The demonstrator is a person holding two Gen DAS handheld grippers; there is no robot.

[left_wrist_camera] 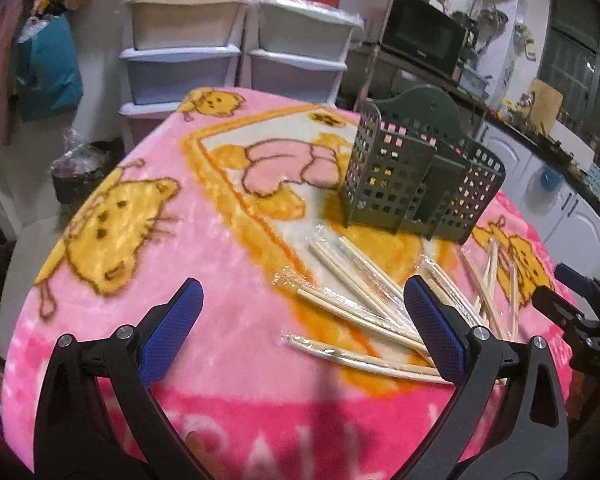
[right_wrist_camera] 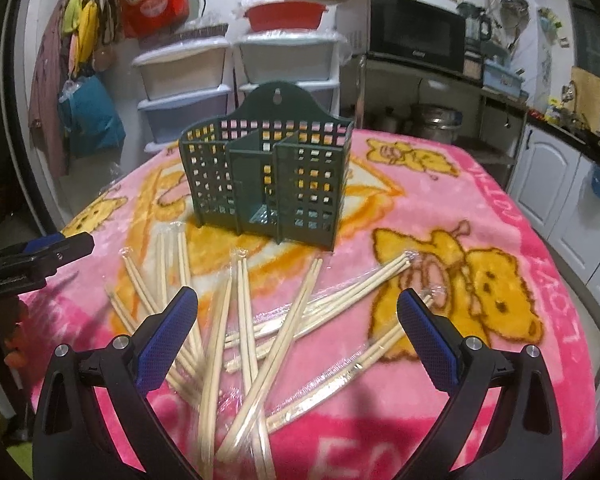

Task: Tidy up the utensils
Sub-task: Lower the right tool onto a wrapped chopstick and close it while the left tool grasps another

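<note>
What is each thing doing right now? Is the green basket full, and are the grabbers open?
Green holder: upright on the blanket, compartments look empty.
Chopsticks: wrapped in clear plastic, scattered in a crossed pile in front of the holder.
Left gripper: open, holding nothing.
Right gripper: open, above the pile, holding nothing.
Pink blanket: spread flat.

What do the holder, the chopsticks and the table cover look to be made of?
Holder: probably moulded plastic, matt dark green, a grid of square holes. Chopsticks: pale wood or bamboo, in glossy clear wrappers. Cover: fleecy pink fabric with printed bears.
</note>
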